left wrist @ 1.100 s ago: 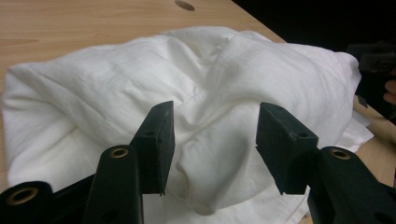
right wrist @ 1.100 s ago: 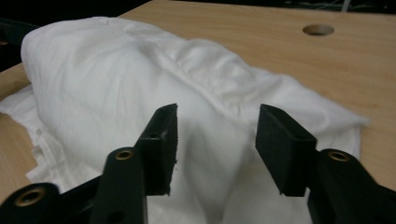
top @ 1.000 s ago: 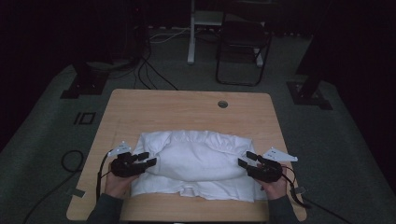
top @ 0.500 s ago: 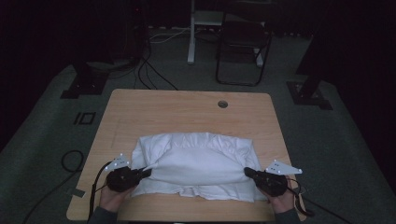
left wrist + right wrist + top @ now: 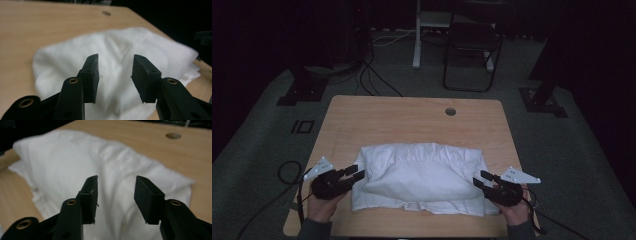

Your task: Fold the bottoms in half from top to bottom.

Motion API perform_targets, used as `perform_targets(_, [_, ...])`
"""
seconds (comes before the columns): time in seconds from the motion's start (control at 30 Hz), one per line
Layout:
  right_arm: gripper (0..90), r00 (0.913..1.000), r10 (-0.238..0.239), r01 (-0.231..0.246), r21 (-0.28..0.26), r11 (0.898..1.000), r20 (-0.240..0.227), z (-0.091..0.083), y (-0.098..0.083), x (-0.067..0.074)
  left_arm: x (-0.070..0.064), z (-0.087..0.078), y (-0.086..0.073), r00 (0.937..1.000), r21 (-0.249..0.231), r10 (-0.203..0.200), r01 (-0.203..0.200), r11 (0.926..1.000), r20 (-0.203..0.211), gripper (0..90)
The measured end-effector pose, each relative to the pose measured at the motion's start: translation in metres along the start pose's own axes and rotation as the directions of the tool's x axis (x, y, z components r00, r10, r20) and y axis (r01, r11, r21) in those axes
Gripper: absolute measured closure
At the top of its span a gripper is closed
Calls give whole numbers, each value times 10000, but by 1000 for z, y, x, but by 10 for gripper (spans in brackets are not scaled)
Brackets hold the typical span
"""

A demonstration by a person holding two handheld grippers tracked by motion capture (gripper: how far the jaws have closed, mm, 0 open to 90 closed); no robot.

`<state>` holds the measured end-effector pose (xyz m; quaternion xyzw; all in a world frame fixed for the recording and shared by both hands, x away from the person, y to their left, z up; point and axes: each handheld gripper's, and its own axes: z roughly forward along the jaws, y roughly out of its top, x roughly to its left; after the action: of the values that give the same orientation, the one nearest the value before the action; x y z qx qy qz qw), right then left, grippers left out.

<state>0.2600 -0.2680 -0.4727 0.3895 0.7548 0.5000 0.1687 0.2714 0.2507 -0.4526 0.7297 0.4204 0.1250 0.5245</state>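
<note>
Cloth: a white folded cloth (image 5: 424, 177) is lying on the near half of the wooden table (image 5: 412, 120), bunched into a puffy mound with a flatter layer sticking out under it along the near edge.
Left gripper: the left gripper (image 5: 354, 173) is hovering just beside the cloth's left end, held in the person's left hand (image 5: 321, 206) at the near left of the table.
Left jaws: they have just been opening and are standing apart, about half wide, with nothing pinched between them; in the left gripper view (image 5: 115, 72) the cloth is lying beyond and below the gap.
Right gripper: the right gripper (image 5: 479, 178) is sitting at the cloth's right end, near the table's right edge.
Right jaws: they too have just been opening and are gaping about half wide, gripping nothing; in the right gripper view (image 5: 116, 192) the white fabric is showing behind the gap.
Table hole: a small round hole (image 5: 450, 111) is sitting in the far right part of the tabletop, well apart from the cloth.
</note>
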Motion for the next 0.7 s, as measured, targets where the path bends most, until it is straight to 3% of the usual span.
perform_targets(0.17, [537,9992,-240,235,135,9996,316,34,26,8,-22,48,29,9961,346,830,-839,9959,285,559])
perform_targets(0.33, [578,9993,-102,91,314,9995,369,72,39,12,-47,98,37,9920,867,1155,-1197,9890,509,561])
perform_targets(0.37, [578,9995,-42,32,333,9994,315,78,39,13,-51,107,35,9914,989,1178,-1229,9875,567,561])
perform_targets(0.47, [577,9995,-46,27,578,9983,318,92,35,14,-58,129,23,9874,1674,1494,-1562,9734,527,565])
perform_targets(0.57, [573,9987,-236,189,1019,9946,457,99,26,17,-57,140,6,9862,2209,1592,-1654,9612,459,567])
perform_targets(0.7, [565,9979,-487,414,1545,9871,436,104,6,22,-53,139,-13,9887,2390,1406,-1491,9595,522,571])
